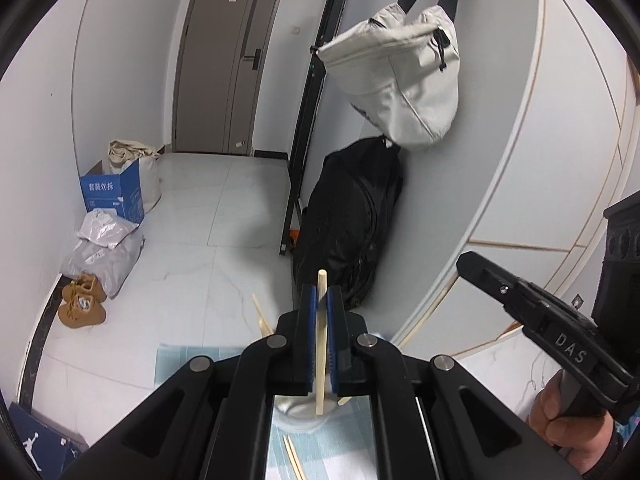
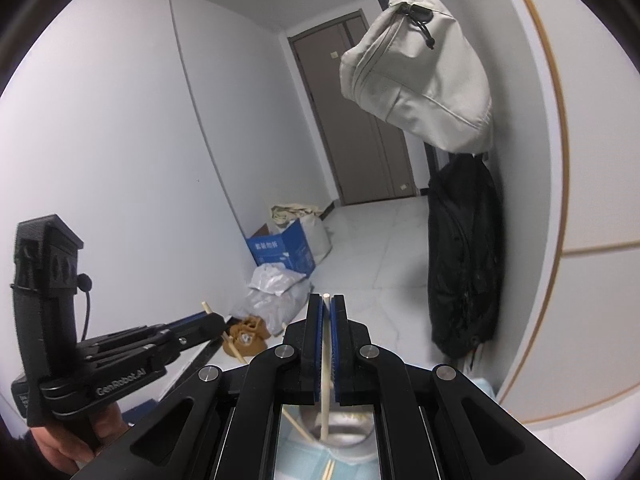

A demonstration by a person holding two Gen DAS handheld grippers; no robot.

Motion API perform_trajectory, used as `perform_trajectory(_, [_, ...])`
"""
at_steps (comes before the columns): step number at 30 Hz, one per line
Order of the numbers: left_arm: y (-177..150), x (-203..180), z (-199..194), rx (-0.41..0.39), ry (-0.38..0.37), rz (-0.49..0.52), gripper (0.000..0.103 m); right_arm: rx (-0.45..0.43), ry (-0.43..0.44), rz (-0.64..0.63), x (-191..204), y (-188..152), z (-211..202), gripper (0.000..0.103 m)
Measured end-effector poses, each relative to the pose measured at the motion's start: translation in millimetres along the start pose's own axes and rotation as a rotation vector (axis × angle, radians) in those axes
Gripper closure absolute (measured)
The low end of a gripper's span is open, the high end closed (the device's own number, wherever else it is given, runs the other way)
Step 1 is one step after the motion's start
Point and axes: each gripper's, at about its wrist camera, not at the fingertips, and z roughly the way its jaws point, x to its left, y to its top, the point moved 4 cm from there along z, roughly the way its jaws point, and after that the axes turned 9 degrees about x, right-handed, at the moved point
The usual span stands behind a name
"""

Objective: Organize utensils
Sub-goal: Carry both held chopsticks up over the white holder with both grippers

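Two hand-held grippers, each clamped on one wooden chopstick, above a metal cup [image 2: 340,434] standing on a pale blue mat [image 1: 180,360]. Left gripper [image 1: 322,308]: blue-padded fingers [image 1: 308,320] pressed together on a chopstick [image 1: 321,344] held nearly upright, upper tip above the finger ends, lower end reaching down to the cup's rim [image 1: 296,412]. Right gripper [image 2: 326,312]: fingers [image 2: 316,332] closed on a second chopstick [image 2: 325,364], also close to vertical, its lower end inside the cup's mouth. In the right wrist view the left gripper appears left of the cup, level and pointing toward it, the person's left hand [image 2: 60,446] wrapped round its handle from below. In the left wrist view the right gripper [image 1: 472,264] enters from right of the cup, pointing up and leftward, the right hand [image 1: 560,420] gripping its handle low. Another chopstick [image 2: 298,424] leans in the cup; a loose pair [image 1: 294,458] lies on the mat in front of the cup. Behind the cup: tiled floor [image 1: 224,208], black bag [image 1: 352,224], hanging grey bag [image 1: 400,76], blue box [image 1: 114,196], brown shoes [image 1: 82,300].
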Motion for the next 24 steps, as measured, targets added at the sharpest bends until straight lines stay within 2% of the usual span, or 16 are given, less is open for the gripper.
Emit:
perform_trajectory(11, [35.5,13.3,25.4,-0.026,0.001,-0.018,0.102,0.017,-0.021,-0.043,-6.1,40.1,43.3,0.1])
perform_trajectory(16, [38.0,28.5,42.5,-0.023,0.008,-0.053,0.102,0.044,-0.029,-0.066,-8.1,43.0,63.8,0.1])
perform_trajectory(24, [27.9,43.9,71.4,0.028,-0.006,-0.095,0.102,0.087,-0.023,-0.082,-11.8,31.1,92.8,0.1])
